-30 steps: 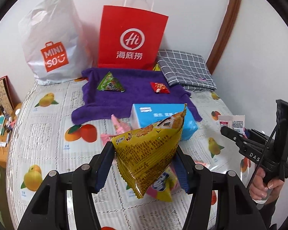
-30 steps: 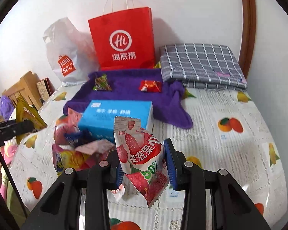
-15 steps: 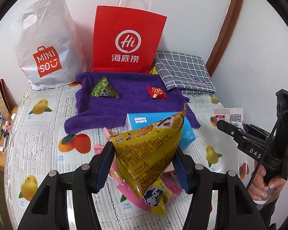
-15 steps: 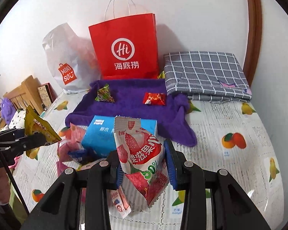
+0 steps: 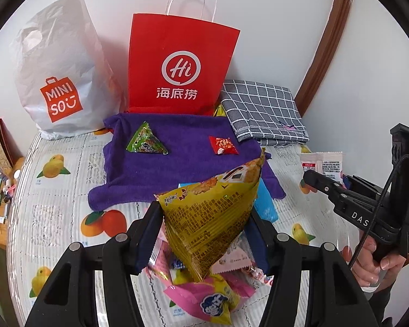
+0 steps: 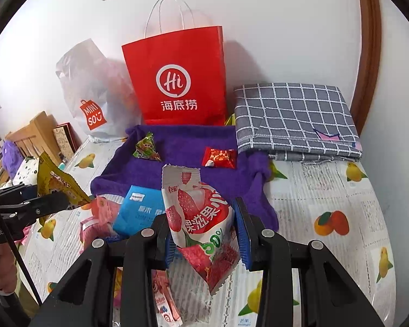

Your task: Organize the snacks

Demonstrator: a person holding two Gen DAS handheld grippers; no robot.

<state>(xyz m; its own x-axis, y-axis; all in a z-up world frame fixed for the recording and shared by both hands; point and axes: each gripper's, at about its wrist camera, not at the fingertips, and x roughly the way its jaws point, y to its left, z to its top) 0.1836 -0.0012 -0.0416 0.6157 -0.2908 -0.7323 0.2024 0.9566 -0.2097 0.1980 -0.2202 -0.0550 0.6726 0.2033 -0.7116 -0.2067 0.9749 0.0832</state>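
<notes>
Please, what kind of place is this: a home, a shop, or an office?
Most likely a room in a home. A table with a fruit-print cover stands against a white wall; on it stand a red paper shopping bag and a folded checked cloth, and cluttered wooden furniture stands at the side.

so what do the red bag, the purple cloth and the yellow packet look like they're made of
Red bag: likely matte paper; it stands stiffly with sharp folded edges and thin twisted white handles.
Purple cloth: soft fabric, probably towel-like; fuzzy, dull surface with limp, rumpled edges.
Yellow packet, clamped in the left tool: thin glossy plastic film, possibly foil-lined; it shows shiny wrinkles and a crimped, serrated seam.
</notes>
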